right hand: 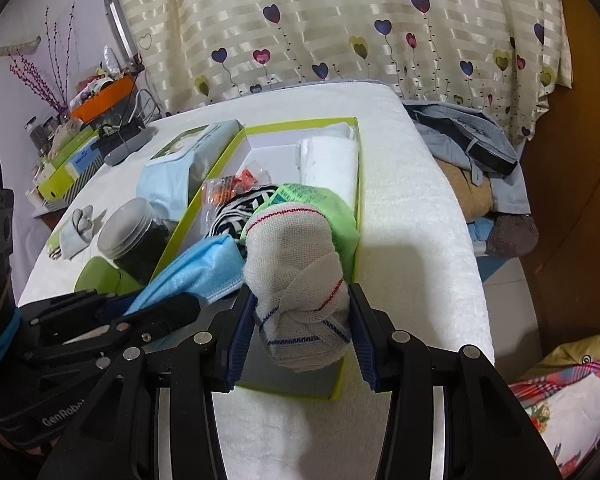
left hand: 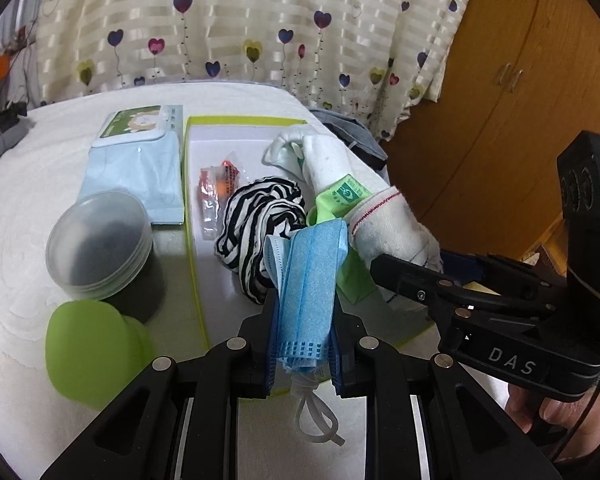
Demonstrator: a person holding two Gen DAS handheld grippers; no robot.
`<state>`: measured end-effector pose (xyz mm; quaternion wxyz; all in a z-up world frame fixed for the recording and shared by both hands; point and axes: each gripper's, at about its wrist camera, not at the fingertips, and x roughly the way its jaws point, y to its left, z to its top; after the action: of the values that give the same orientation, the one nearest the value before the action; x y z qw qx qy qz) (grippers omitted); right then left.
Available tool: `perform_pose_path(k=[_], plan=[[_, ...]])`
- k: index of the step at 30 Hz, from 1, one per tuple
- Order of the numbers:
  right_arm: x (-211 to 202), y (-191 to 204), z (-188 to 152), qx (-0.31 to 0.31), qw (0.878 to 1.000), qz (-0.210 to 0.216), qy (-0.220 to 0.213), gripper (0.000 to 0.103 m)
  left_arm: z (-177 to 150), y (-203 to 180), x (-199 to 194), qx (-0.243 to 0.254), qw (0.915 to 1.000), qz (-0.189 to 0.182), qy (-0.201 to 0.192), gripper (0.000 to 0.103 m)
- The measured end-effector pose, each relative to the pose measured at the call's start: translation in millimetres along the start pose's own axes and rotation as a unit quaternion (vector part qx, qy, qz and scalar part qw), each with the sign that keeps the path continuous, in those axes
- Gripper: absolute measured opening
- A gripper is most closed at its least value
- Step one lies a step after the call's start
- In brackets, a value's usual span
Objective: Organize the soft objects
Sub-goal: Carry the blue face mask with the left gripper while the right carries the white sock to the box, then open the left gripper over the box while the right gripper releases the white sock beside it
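My left gripper (left hand: 305, 320) is shut on a folded blue face mask (left hand: 310, 284), held above the near part of the green-rimmed box (left hand: 192, 240). My right gripper (right hand: 300, 328) is shut on a bundle of white work gloves (right hand: 300, 276) with a green label, held above the box's (right hand: 356, 184) near right corner. Inside the box lie a black-and-white striped cloth (left hand: 256, 216), an orange-printed plastic packet (left hand: 216, 184) and a white folded cloth (right hand: 328, 160). The mask also shows in the right wrist view (right hand: 196, 272), left of the gloves.
A dark jar with a clear lid (left hand: 100, 240), a green lid (left hand: 88, 352) and a wet-wipes pack (left hand: 136, 160) lie left of the box on the white towel-covered table (right hand: 420, 240). Clothes (right hand: 468, 148) pile off the right edge. A small rolled white item (right hand: 78, 226) lies at the far left.
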<state>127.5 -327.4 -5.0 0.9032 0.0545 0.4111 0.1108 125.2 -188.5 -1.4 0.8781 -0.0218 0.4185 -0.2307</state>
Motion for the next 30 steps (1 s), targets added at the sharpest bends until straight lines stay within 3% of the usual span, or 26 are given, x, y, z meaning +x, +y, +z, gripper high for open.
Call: perform_pose_path(k=[4, 7, 13, 20, 30], plan=[[-0.2, -0.1, -0.8, -0.001, 1.000, 0.006, -0.002, 0.046, 1.5, -1.0, 4.2, 0.000, 1.0000, 0.004, -0.001, 0.021], [-0.8, -1.0, -1.3, 0.000, 1.000, 0.005, -0.001, 0.046, 2.4, -1.0, 3.1, 0.000, 1.0000, -0.003, -0.007, 0.031], [-3.7, 0.9, -4.0, -0.007, 1.000, 0.005, -0.002, 0.046, 1.2, -1.9, -11.2, 0.000, 0.9996, -0.013, -0.024, 0.040], [-3.3, 11.2, -7.7, -0.016, 1.000, 0.007, 0.002, 0.046, 0.8, -1.7, -34.2, 0.000, 0.9985, -0.010, -0.053, 0.040], [29.4, 22.2, 2.7, -0.014, 1.000, 0.005, 0.020, 0.046, 2.4, 14.1, -57.6, -0.016, 0.9965, 0.008, -0.082, 0.040]])
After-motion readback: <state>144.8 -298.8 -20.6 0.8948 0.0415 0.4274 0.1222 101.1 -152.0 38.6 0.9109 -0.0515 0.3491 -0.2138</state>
